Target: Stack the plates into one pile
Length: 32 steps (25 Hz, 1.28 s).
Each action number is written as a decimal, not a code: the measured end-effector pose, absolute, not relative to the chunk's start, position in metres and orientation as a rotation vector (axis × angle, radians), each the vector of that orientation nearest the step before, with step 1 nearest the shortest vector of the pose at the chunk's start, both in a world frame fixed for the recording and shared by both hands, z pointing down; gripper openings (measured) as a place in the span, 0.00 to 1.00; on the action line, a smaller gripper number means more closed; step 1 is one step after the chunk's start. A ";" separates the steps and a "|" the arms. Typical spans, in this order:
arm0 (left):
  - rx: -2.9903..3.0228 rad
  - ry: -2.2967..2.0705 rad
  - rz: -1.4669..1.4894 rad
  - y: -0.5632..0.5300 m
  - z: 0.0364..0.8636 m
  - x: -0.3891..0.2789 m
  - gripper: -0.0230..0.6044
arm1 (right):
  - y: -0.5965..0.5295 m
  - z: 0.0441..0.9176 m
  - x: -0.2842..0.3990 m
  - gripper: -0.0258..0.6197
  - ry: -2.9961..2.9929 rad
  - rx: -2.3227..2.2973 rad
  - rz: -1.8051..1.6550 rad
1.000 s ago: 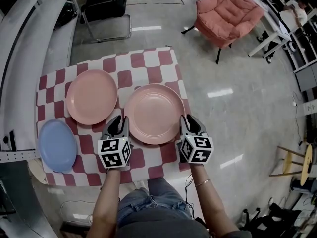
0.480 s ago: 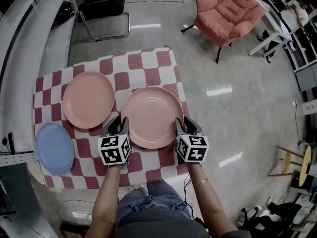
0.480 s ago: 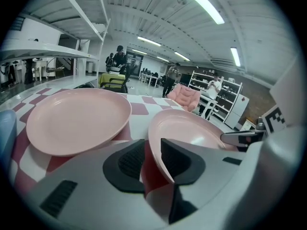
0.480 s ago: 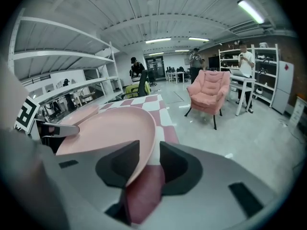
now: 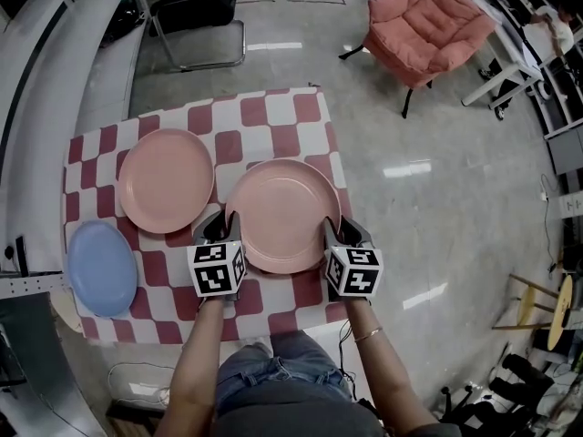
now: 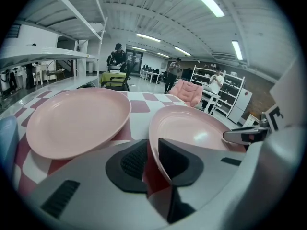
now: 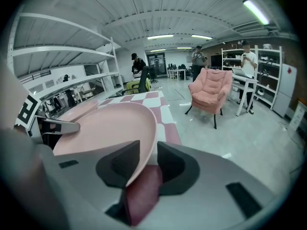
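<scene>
Open workshop hall, shiny grey floor [image 5: 437, 171], pink armchair [image 5: 424, 25] well beyond the table [image 5: 301, 107]. The table has a red/white checked cloth [image 5: 273, 312] on it. Three plates sit on the cloth, none stacked yet.

The biggest is the near pink plate [image 5: 282, 212], right-front of the cloth, directly ahead of the person. It looks to sit flat on the cloth. The second pink plate [image 5: 166, 180] is to its left and slightly further back; rims are near, apart as far as I can tell. The blue plate [image 5: 102, 269] is smaller, at the front-left edge.

The left gripper [image 5: 221, 226] is at the near pink plate's left rim and the right gripper [image 5: 339, 233] at its right rim, opposite each other. Both gripper views show the rim running between the pads with cloth visible in the gap, so the jaws are parted around the rim and not clamped. The right jaws have just gone wide and started coming back in a touch, rim between them.

Handling, my read:
- Rigid and smooth, probably slick under the pads. Can't tell ceramic from melamine, so treat it as chippable.
- The shallow upturned rim is the only place to grip. Get the pads well over the lip before closing.
- A pinch on opposite sides should keep it level. Uneven lift would tilt it and let it slide out.
- The second pink plate looks like the natural base. Set the near one down centred on it, with the blue plate on top last.
</scene>
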<state>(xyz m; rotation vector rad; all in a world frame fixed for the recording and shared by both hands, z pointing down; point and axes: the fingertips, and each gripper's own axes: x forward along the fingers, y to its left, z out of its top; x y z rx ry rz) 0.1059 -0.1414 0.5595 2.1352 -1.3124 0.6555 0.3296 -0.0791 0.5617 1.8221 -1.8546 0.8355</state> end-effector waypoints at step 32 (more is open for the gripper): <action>1.939 -1.637 0.490 -0.123 0.503 0.012 0.11 | -0.109 0.513 0.243 0.19 -2.096 1.559 0.786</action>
